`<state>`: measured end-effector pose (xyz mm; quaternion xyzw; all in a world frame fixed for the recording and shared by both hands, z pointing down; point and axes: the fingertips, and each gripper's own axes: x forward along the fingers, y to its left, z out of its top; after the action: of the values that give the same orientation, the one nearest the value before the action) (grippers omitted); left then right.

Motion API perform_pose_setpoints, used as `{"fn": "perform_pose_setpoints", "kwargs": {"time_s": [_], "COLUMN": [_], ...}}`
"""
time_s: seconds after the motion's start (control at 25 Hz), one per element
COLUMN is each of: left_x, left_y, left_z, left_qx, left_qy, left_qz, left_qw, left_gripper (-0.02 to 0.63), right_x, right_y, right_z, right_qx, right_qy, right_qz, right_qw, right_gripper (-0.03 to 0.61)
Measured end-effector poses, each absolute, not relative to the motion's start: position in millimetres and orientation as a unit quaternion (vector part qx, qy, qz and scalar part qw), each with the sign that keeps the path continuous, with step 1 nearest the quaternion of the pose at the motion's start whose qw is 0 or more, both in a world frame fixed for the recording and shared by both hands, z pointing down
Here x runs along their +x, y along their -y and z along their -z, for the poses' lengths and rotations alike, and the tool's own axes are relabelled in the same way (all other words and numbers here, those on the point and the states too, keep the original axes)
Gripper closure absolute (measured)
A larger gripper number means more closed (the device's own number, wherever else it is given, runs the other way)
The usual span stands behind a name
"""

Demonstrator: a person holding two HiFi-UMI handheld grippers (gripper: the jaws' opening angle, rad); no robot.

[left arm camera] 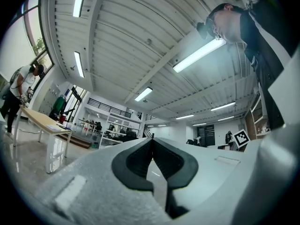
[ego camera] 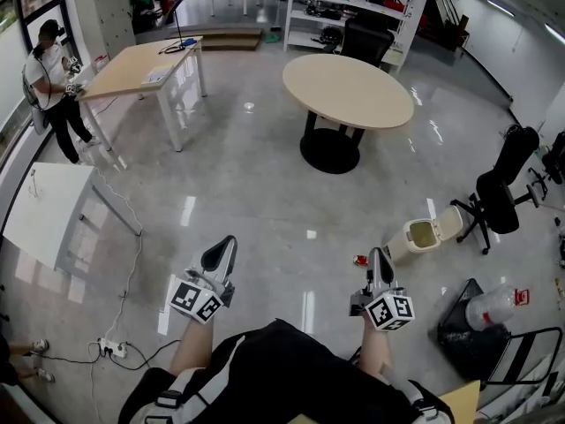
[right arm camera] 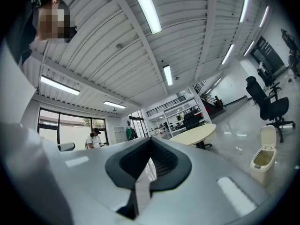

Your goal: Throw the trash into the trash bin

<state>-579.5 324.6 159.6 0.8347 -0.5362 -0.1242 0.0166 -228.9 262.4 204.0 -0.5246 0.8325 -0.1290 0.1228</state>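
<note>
Grippers out front, both near level above the glossy floor (ego camera: 256,175): left gripper (ego camera: 225,247) tipped slightly upward, jaws together on nothing, and right gripper (ego camera: 380,259) closed and empty too. Trash bin (ego camera: 422,236) stands on the floor with its lid up, just beyond the right gripper, with a small red object (ego camera: 360,260) nearby.

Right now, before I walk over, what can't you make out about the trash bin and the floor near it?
- Inside of the trash bin: head view, too small; right gripper view, its own wall hides it.
- The small red thing beside the right gripper: head view, too small to name.
- The trash bin in the left gripper view: out of frame.
</note>
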Motion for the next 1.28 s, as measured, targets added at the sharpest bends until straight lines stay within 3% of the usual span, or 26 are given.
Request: {"fn": "perform_pose_setpoints", "kwargs": {"time_s": [0.56,1.28], "left_x": [-461.8,-273.5], "left_y": [-273.1,-248.0], "left_z": [-161.3,-178.3], "left_qx": [0.887,0.937], "left_qy": [0.446,0.328], "left_qz": [0.114,0.111], "left_qw": [0.029,0.05], "left_gripper": [0.614,0.614], "right_x": [-102.4,50.0], "right_y": [-285.8,-353.7], "right_z": [-215.6,-227.0], "right_qx": [-0.609,-0.692], "right_qy": [-0.773,-0.71], "right_qz": [0.115,0.081], "right_qw": [0.135,0.103], "right_gripper": [0.574,0.574]}}
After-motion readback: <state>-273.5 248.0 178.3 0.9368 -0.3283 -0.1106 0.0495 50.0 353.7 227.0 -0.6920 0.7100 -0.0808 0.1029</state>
